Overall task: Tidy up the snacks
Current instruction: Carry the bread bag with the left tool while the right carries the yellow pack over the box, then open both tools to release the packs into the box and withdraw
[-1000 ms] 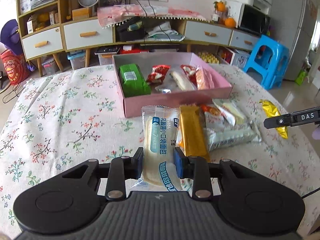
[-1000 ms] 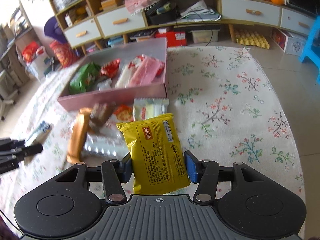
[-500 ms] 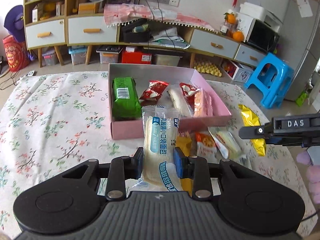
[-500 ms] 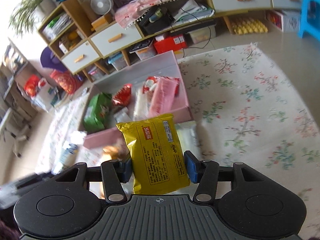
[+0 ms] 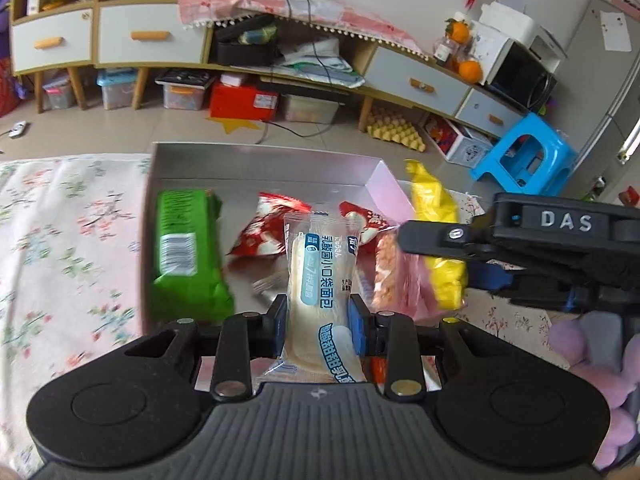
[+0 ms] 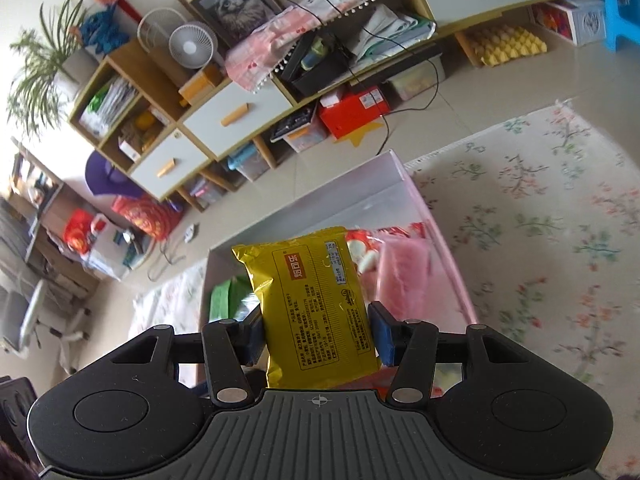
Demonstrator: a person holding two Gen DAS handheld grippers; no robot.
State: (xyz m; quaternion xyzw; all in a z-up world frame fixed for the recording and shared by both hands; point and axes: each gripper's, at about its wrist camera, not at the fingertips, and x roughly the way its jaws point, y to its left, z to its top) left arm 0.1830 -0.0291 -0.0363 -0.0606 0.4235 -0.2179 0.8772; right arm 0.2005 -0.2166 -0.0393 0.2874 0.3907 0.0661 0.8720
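Left wrist view. Our left gripper (image 5: 318,322) is clamped on a clear-wrapped bread packet (image 5: 318,280) with blue print, which stands upright between the blue pads (image 5: 357,330). Directly ahead of and below the fingers lies the pink box (image 5: 382,174), its far wall beyond the packet's top. Inside it we list: a green packet (image 5: 186,256) ahead and to the left, lying lengthwise; a red-and-white packet (image 5: 266,232) just left of the bread's top edge; a second red packet (image 5: 360,216) just right of it; a pink packet (image 5: 396,276) to the right. The bread hides part of the box's middle. To the right, our right gripper (image 5: 470,276) reaches in from the side at about the same level as our fingers, holding a yellow packet (image 5: 438,240) over the box's right wall and covering part of the pink packet. The floral tablecloth (image 5: 68,248) spreads to the left. Beyond the box we see a blue stool (image 5: 528,156), far right.

Right wrist view. Our right gripper (image 6: 318,340) is closed on the yellow packet (image 6: 312,304), upright, printed back toward the camera. The pink box (image 6: 440,248) lies ahead and below; the packet blocks much of its interior. The green packet (image 6: 226,296) shows just left of it, the pink packet (image 6: 402,276) just right, both blurred. The tablecloth (image 6: 540,232) lies to the right. A red box (image 6: 354,110) sits on the floor well beyond.
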